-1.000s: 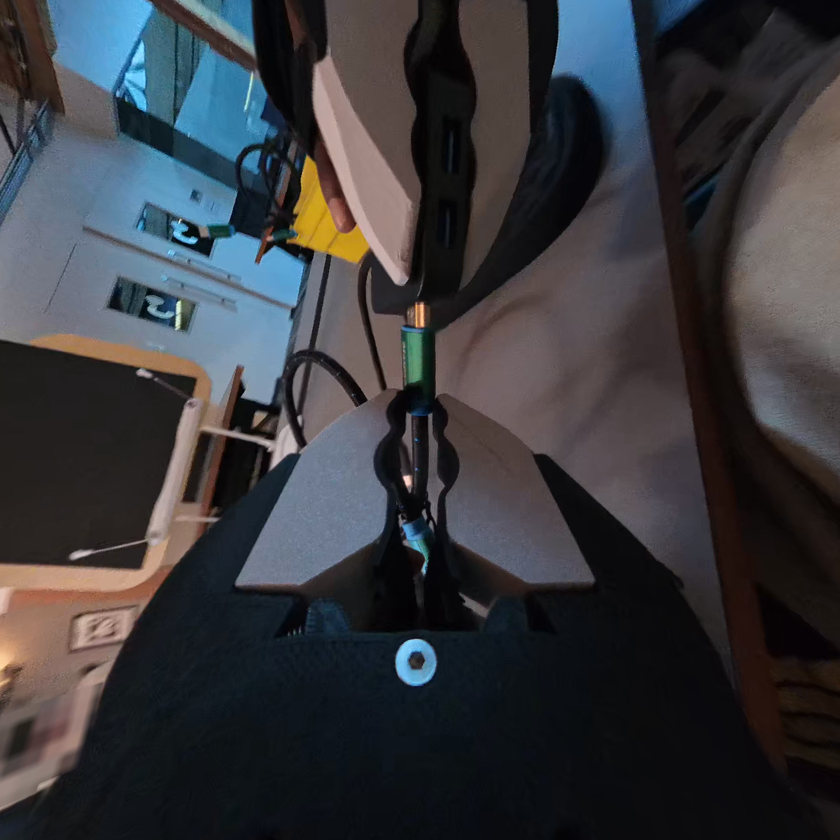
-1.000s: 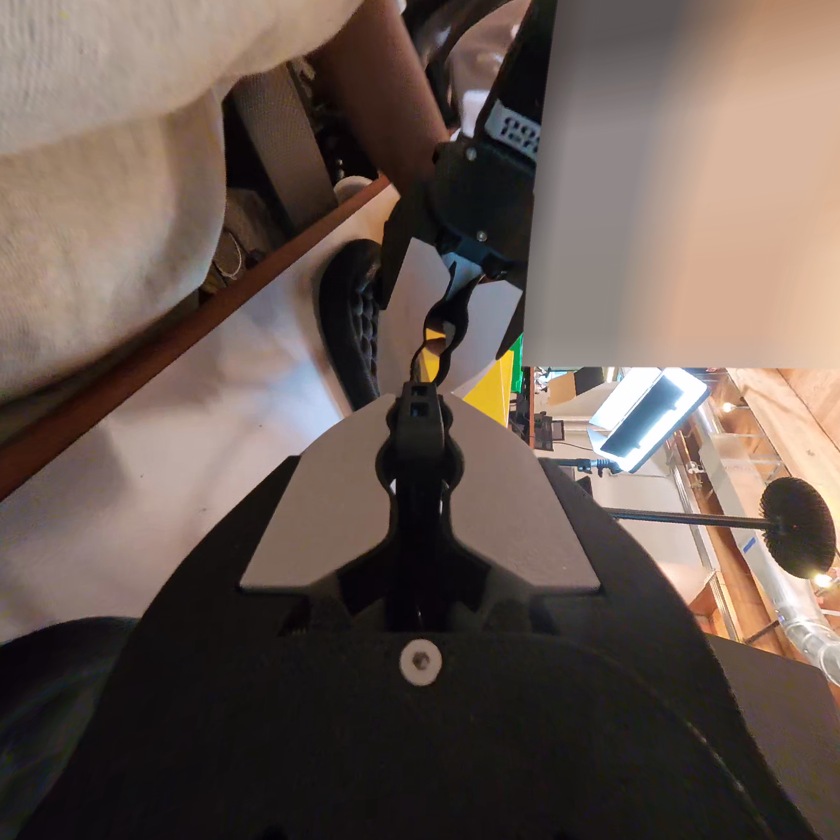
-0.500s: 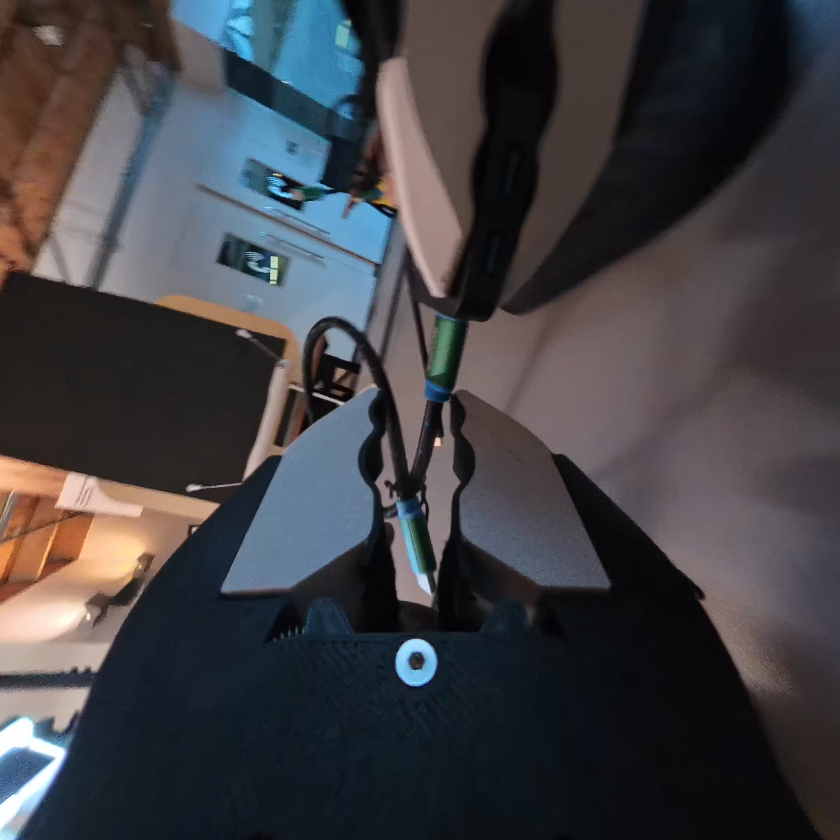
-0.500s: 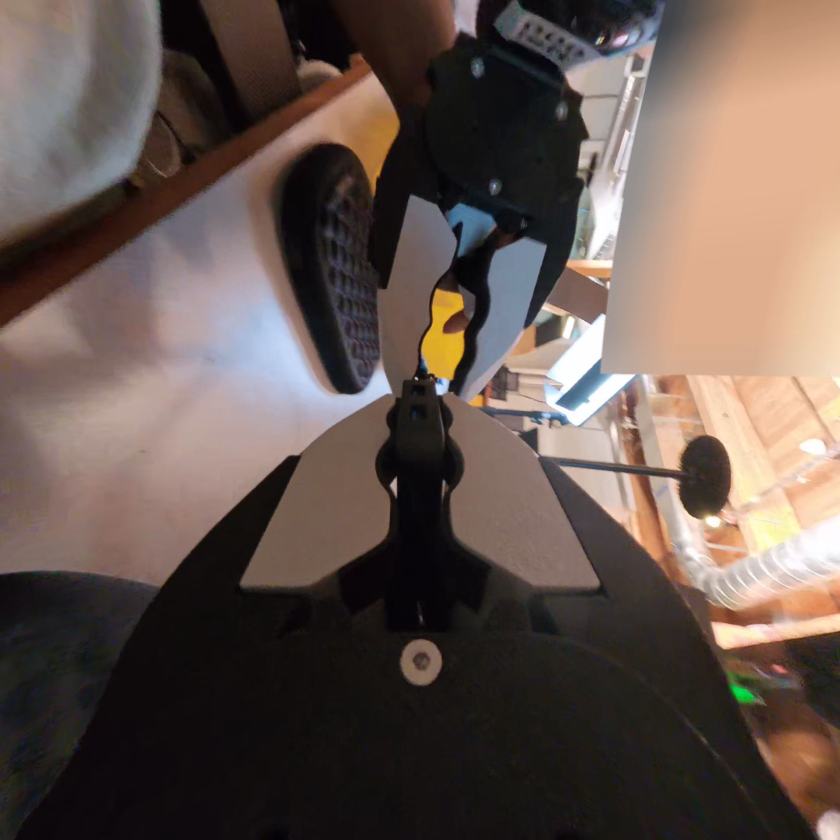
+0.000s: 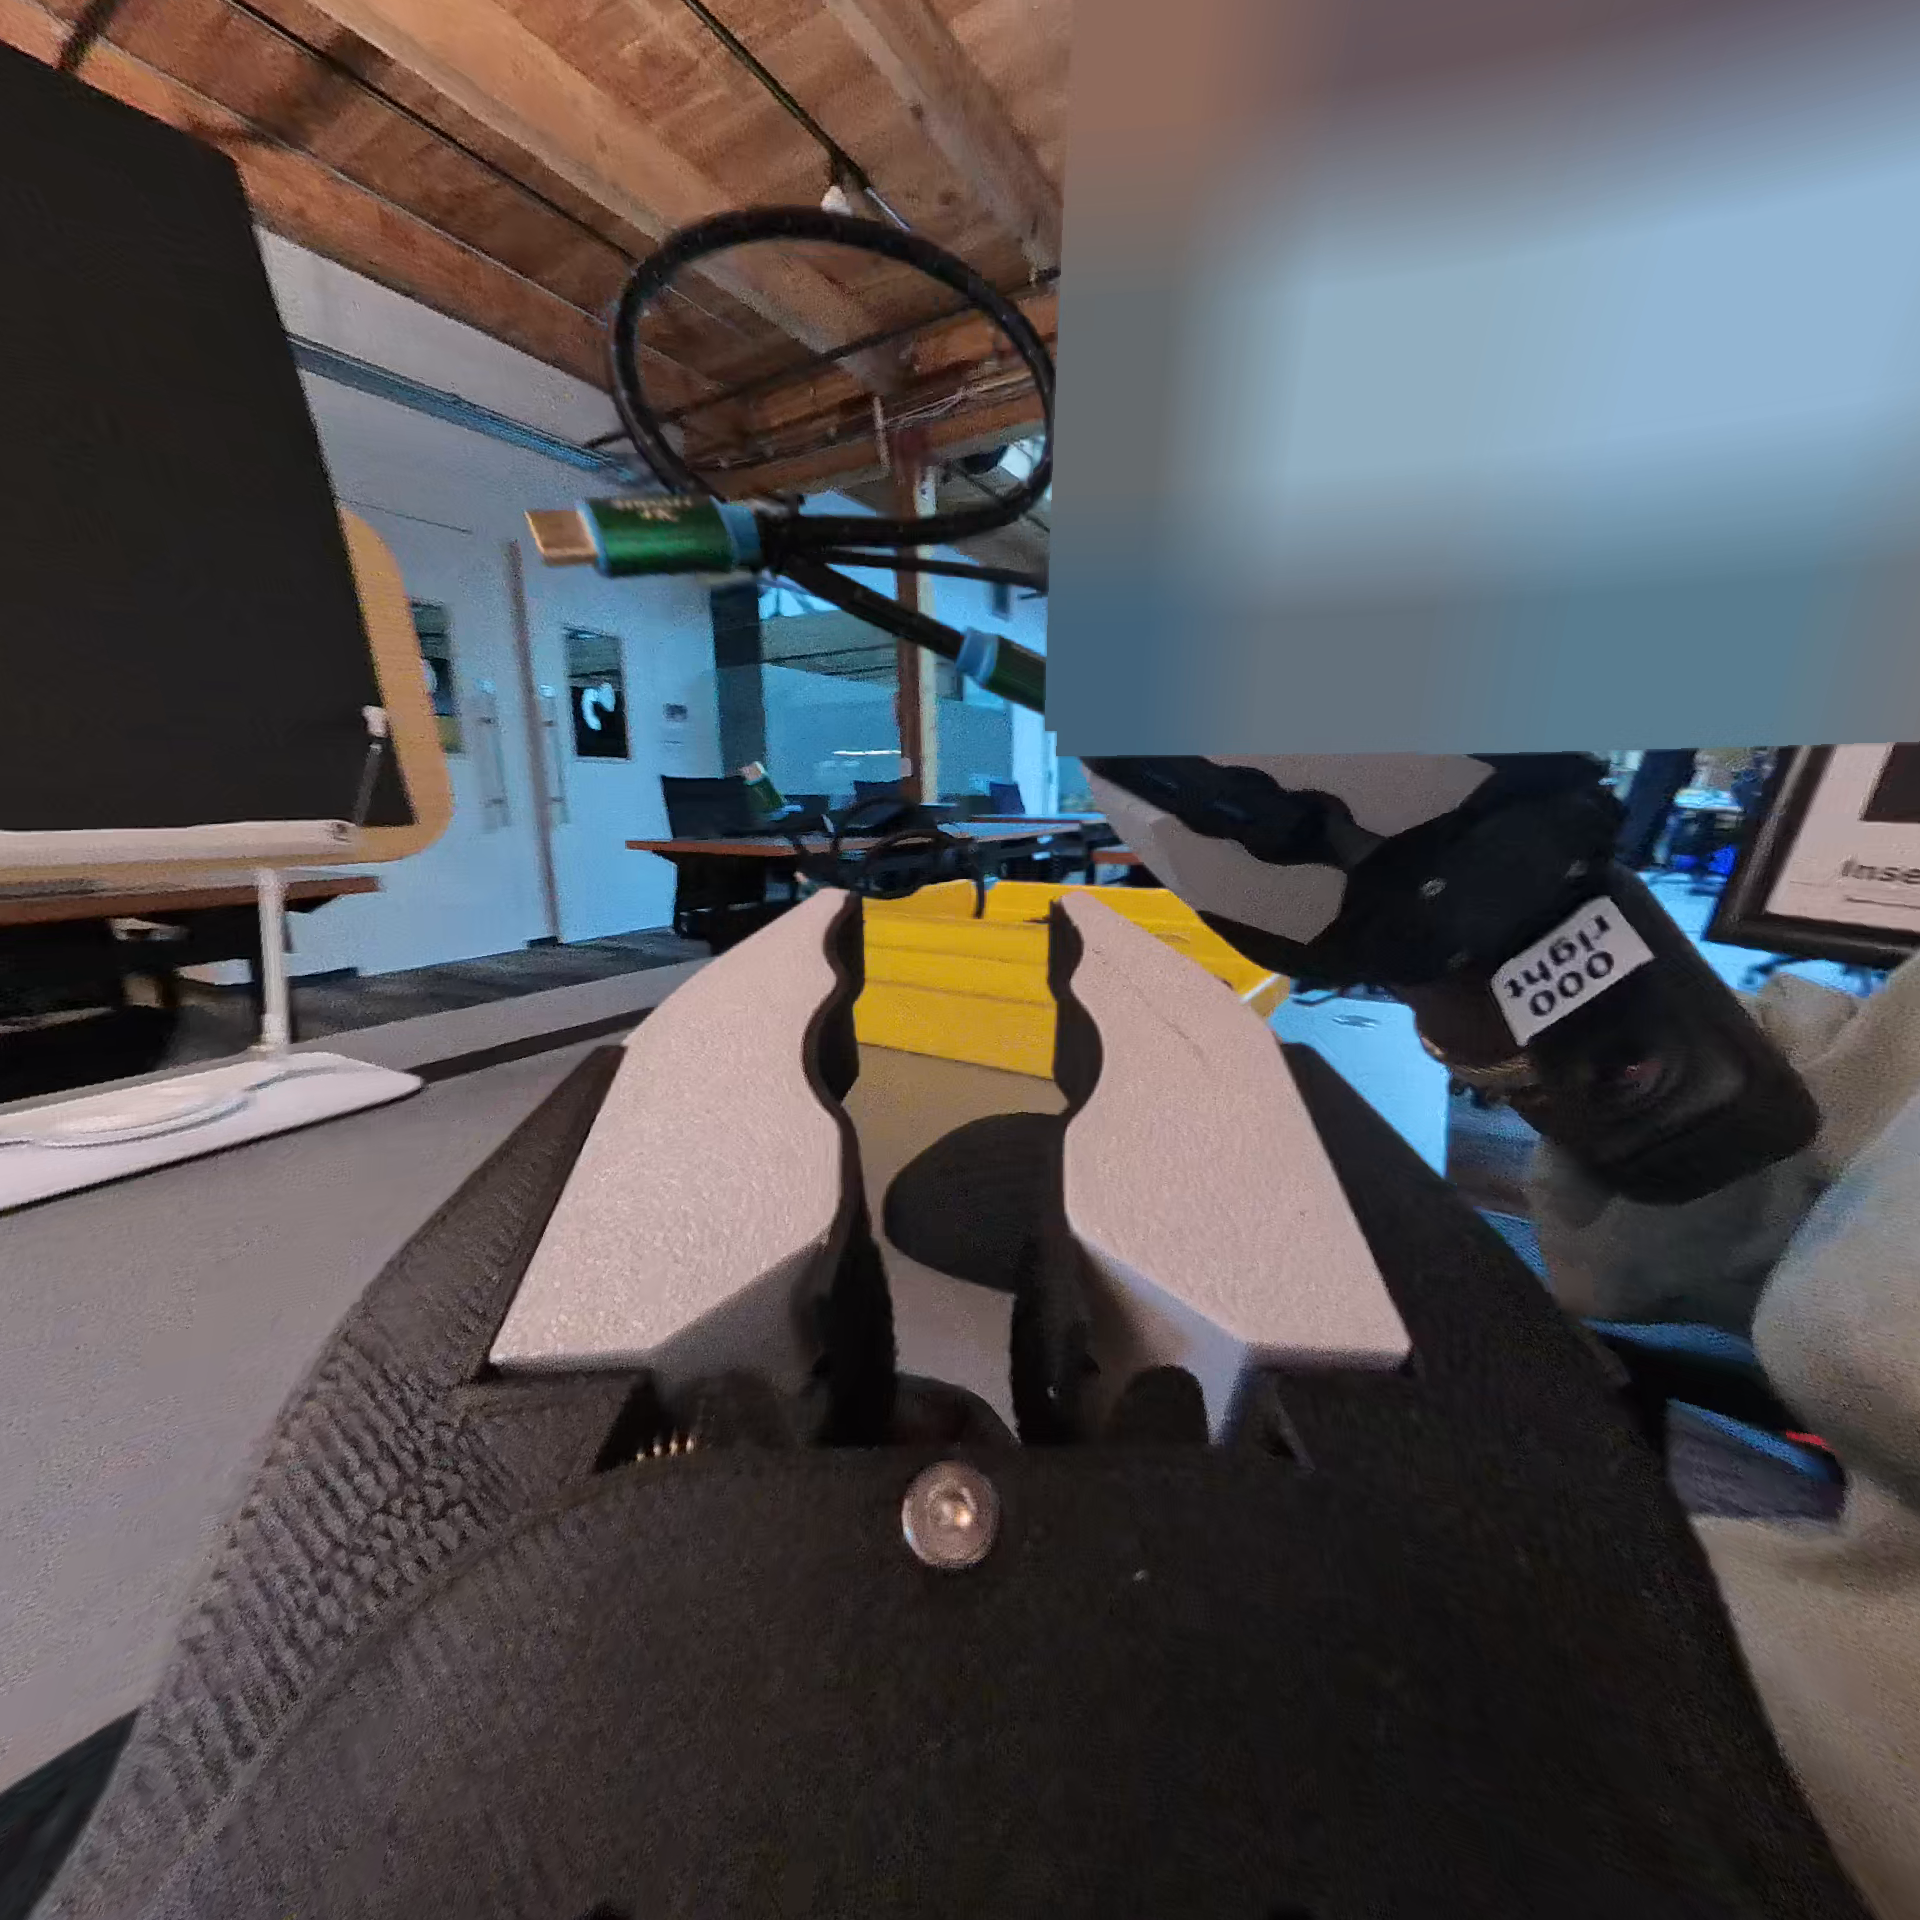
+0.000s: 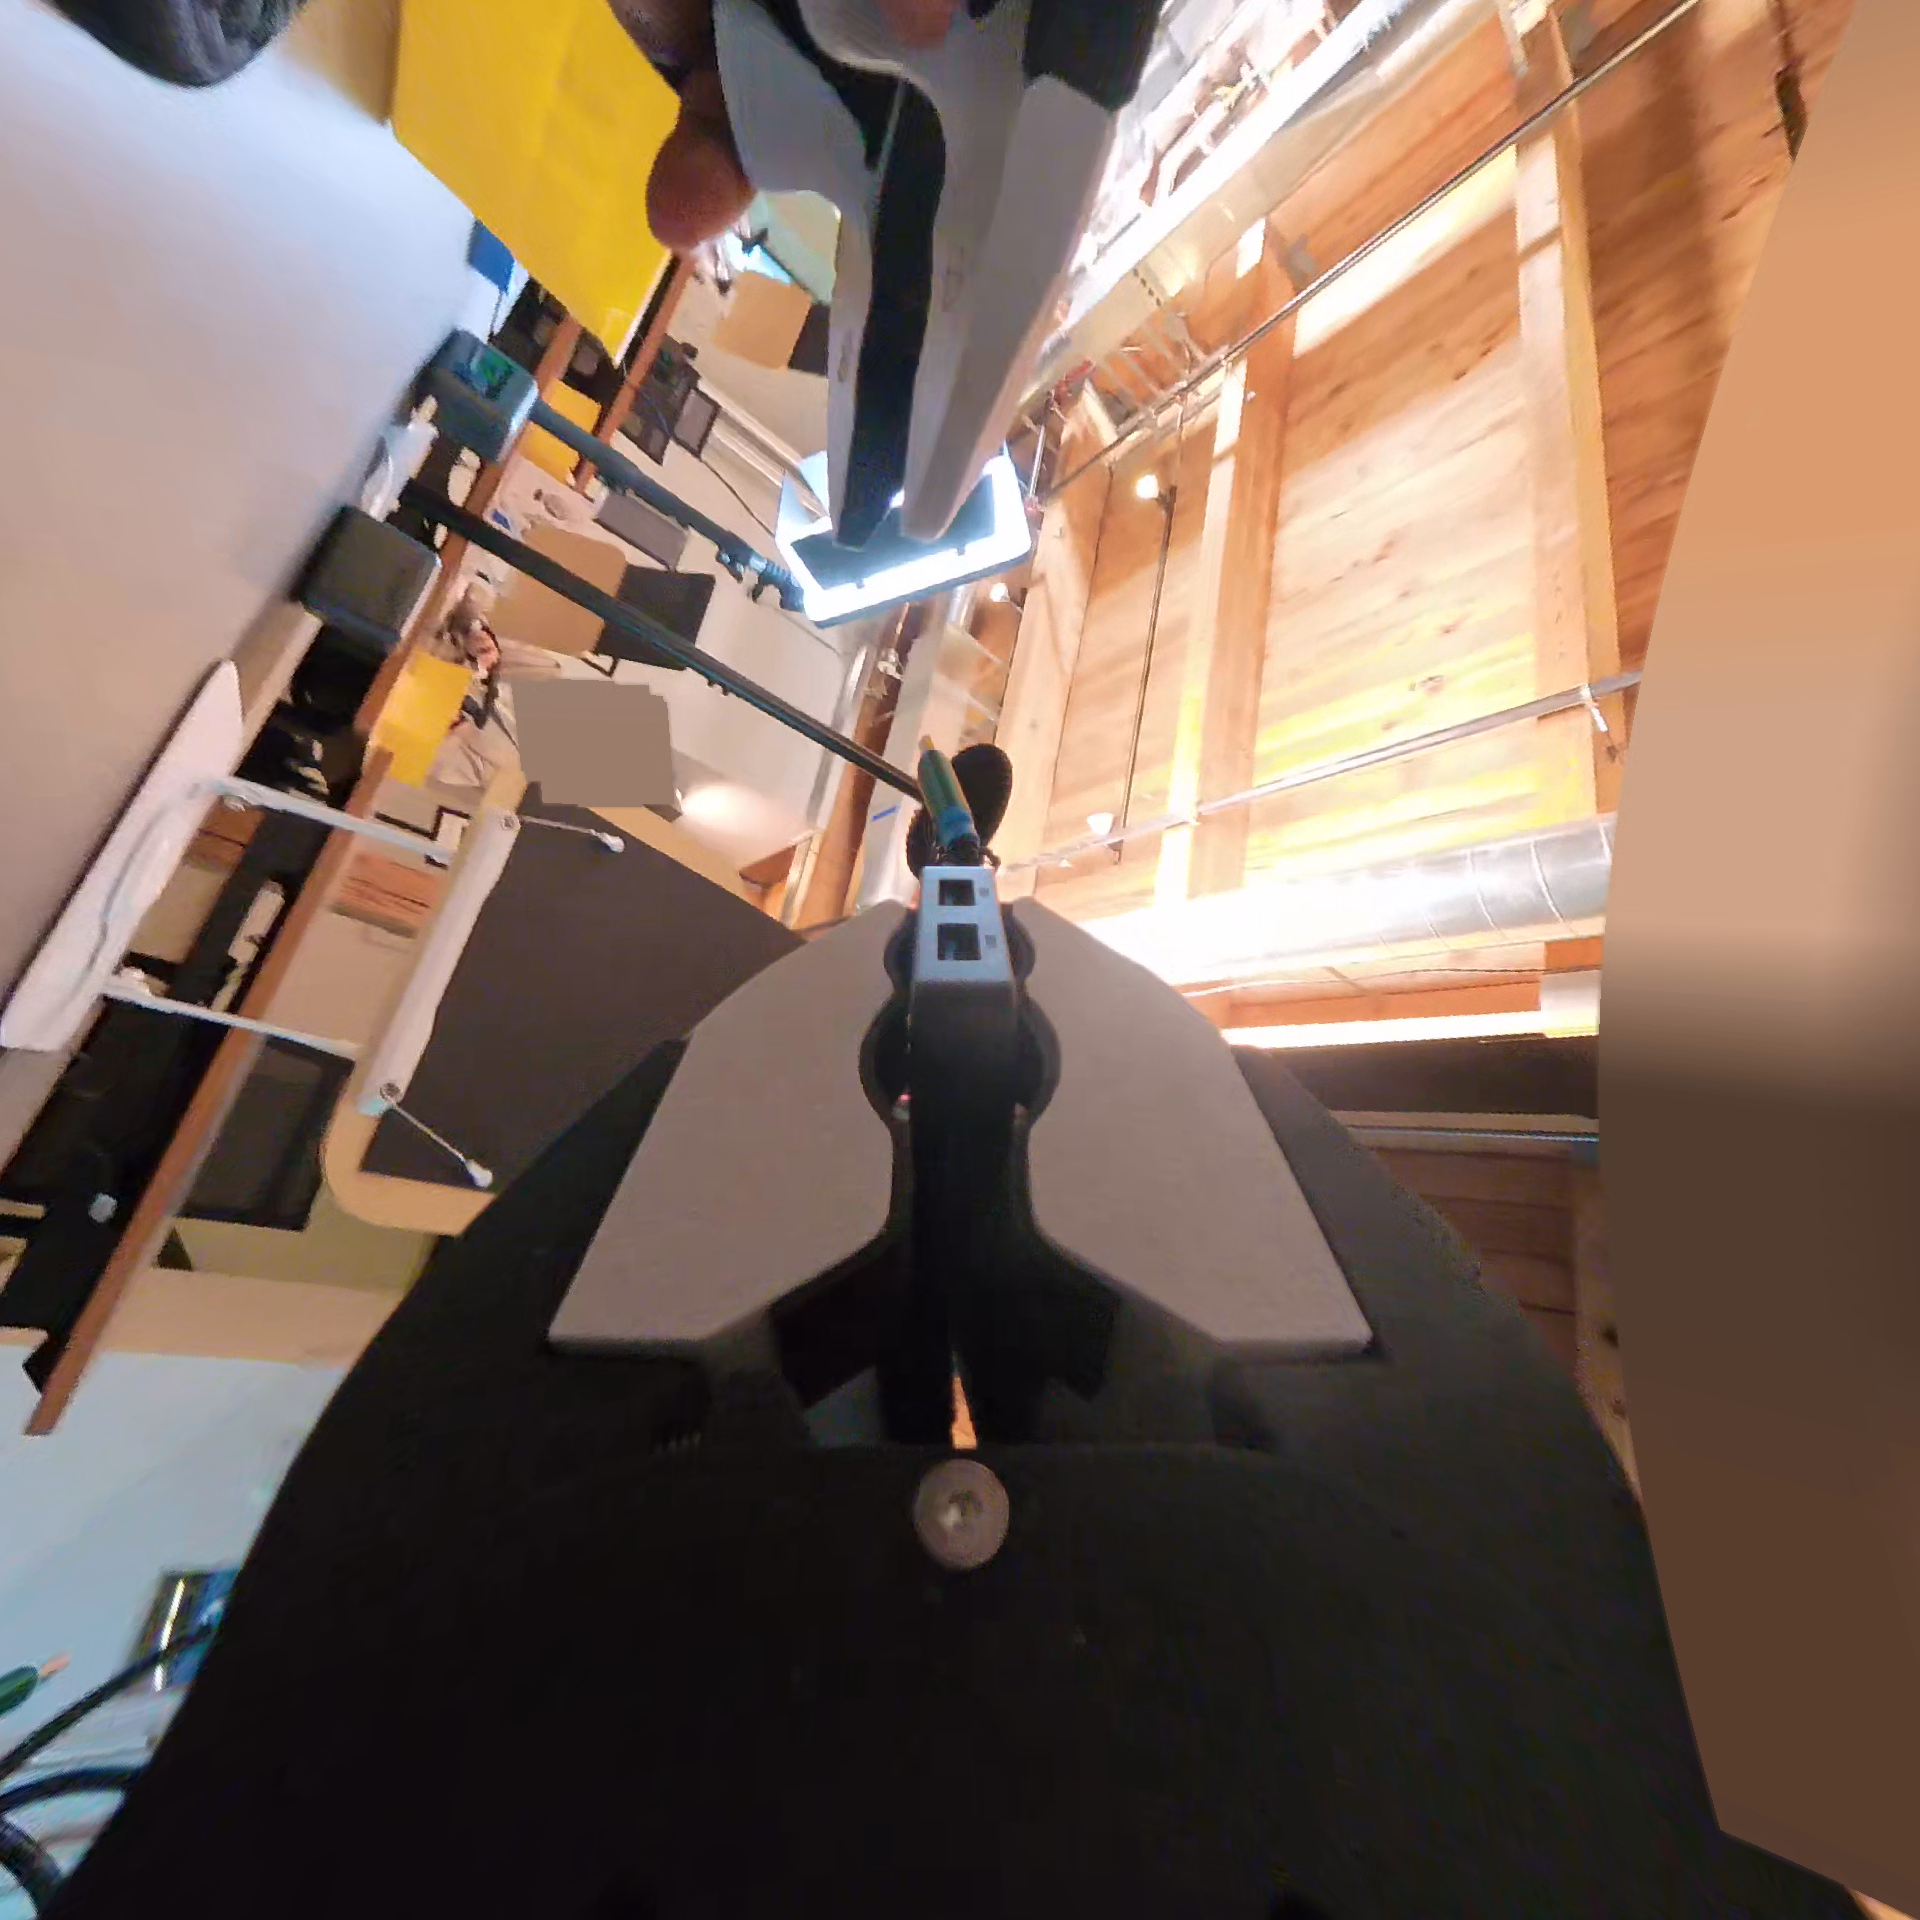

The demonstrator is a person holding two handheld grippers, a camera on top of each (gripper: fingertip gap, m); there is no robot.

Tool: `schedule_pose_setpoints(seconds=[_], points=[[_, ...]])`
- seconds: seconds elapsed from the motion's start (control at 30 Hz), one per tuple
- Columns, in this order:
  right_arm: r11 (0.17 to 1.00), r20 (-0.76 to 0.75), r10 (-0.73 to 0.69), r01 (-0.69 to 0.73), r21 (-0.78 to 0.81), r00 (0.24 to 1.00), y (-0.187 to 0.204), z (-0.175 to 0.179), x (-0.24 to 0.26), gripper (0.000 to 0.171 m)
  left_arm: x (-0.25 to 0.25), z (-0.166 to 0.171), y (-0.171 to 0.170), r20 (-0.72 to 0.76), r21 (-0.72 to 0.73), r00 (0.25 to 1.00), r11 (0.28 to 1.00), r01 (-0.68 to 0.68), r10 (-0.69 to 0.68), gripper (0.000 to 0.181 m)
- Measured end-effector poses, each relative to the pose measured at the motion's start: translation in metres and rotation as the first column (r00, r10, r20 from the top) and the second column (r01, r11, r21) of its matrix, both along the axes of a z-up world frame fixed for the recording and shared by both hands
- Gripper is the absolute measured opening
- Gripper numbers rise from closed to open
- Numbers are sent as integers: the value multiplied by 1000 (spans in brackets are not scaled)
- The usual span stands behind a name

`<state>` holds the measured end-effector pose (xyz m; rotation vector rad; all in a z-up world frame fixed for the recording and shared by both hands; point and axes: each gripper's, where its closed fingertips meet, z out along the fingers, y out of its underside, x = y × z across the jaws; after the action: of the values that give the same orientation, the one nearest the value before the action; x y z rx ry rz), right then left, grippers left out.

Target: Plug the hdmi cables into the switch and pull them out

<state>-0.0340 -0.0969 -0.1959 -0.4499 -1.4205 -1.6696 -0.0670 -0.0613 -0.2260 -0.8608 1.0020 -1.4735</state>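
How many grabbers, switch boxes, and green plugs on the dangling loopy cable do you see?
Grippers: 2, the left gripper and the right gripper
Switch: 1
Green plugs on the looped cable: 2
Total: 5

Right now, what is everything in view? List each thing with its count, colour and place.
switch: one, dark grey, between the right gripper's fingers
free plug: one, green with a gold tip, hanging in the air on a looped black cable
second plug: one, green, at the switch's far end
yellow bin: one, on the table ahead of the left gripper
black oval object: one, lying on the table
table: one, grey
black panel: one, tan frame, white stand, at left
light panel: one, white, lit, in the background
left gripper: one, grey fingers, open, empty
right gripper: one, grey fingers, shut on the switch
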Motion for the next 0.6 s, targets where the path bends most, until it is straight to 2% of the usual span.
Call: schedule_pose_setpoints(seconds=[0.13,0.23,0.33,0.43,0.6], points=[[997,-52,-67,69,30,996,-4,12,23,15,5,-6,-6,-30,128,998,991,-43,47,33],[977,-132,-201,209,47,971,-15,29,69,15,-1,-5,3,-23,213,992,970,-115,122,34],[937,-272,-343,349,-28,899,-32,36,131,14,-9,0,16,-13,235,983,957,-173,181,33],[905,-410,-421,407,-126,810,-53,30,191,14,-14,6,26,2,247,975,944,-217,223,33],[840,-481,-533,504,-201,696,-73,8,261,14,-16,14,27,27,354,959,895,-272,280,32]])
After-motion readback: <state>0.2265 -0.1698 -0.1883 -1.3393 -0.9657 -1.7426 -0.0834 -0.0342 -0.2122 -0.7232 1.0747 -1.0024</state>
